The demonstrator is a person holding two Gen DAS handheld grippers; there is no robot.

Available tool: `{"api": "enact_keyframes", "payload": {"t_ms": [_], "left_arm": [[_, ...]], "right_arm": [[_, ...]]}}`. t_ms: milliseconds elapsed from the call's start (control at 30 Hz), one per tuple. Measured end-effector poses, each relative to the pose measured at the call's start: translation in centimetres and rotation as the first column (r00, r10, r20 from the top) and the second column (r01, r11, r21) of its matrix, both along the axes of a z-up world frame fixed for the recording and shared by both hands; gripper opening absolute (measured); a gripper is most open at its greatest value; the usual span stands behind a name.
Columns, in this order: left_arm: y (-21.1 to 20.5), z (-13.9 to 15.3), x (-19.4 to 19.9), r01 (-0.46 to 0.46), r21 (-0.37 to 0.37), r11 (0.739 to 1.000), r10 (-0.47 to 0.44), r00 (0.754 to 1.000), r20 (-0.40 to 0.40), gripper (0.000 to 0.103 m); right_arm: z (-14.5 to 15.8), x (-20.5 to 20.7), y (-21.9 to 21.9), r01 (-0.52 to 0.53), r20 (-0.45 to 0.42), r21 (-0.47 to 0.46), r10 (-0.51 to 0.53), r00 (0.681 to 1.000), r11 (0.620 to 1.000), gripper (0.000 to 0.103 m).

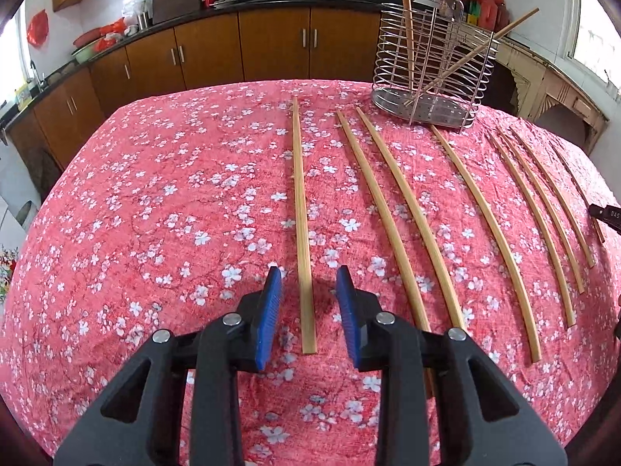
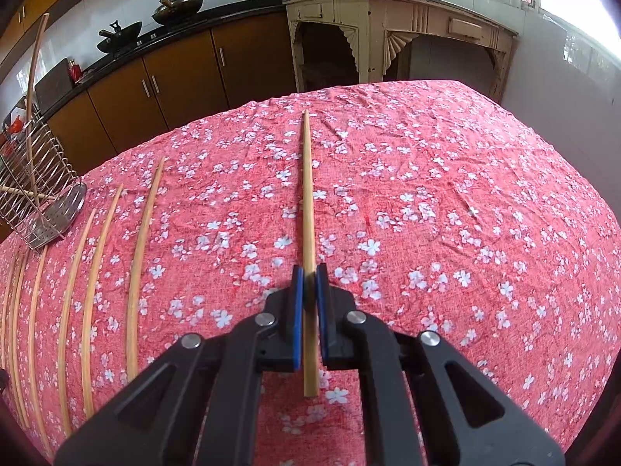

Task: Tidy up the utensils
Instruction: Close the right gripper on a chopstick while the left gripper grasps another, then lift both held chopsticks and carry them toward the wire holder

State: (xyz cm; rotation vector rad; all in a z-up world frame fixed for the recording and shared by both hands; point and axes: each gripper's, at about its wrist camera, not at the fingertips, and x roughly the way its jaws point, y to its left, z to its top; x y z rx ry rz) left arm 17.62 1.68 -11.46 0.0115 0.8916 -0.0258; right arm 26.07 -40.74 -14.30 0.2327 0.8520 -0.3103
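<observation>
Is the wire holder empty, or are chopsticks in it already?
Not empty. The wire holder stands upright with two chopsticks leaning inside it; the others lie flat on the cloth.

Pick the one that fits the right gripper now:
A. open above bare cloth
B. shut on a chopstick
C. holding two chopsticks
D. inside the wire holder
B: in the right wrist view the right gripper has its blue jaws pressed against both sides of one chopstick, which runs forward over the cloth; the wire holder stands far off to its left.
</observation>
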Motion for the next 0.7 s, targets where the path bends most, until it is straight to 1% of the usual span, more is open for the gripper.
{"api": "enact_keyframes", "payload": {"t_ms": [67,133,200,267,367,500,633,700], "left_arm": [[0.0,0.0,-0.2,-0.001,-0.005,1.000,0.001,1.000,-0.001,0.030],[-0.1,0.0,-0.3,-0.002,-0.005,1.000,0.002,1.000,0.000,0.026],[-0.1,0.0,-0.3,-0.001,-0.003,1.000,0.001,1.000,0.000,0.014],[-0.3,0.1,-0.3,0.005,-0.005,1.000,-0.005,1.000,-0.001,0.008],[-0.4,0.0,-0.3,0.020,0.000,1.000,-0.020,1.000,-0.001,0.007],[-0.2,0.0,-0.1,0.027,-0.010,1.000,-0.027,1.000,0.000,0.007],[-0.2,0.1,-0.2,0.038,-0.016,0.999,-0.038,0.999,0.001,0.007],[-0.2,0.2,-0.2,0.043,-0.017,0.999,-0.043,0.999,0.007,0.007]], "right_arm": [[0.0,-0.2,0.2,-0.002,-0.001,-0.002,0.002,1.000,1.000,0.008],[0.0,-0.5,0.3,-0.003,0.000,0.000,0.003,1.000,1.000,0.008],[0.0,-0.8,0.4,-0.004,-0.001,-0.002,0.004,1.000,1.000,0.008],[0.0,-1.0,0.5,-0.008,-0.004,-0.007,0.008,1.000,1.000,0.008],[0.0,-1.5,0.9,-0.009,-0.010,-0.018,0.008,1.000,1.000,0.008],[0.1,-2.5,1.4,-0.015,-0.016,-0.007,0.015,1.000,1.000,0.008],[0.1,-2.8,2.2,-0.033,-0.021,-0.051,0.032,0.999,0.998,0.008],[0.1,-2.8,2.2,-0.037,-0.018,-0.047,0.036,0.999,0.998,0.008]]}}
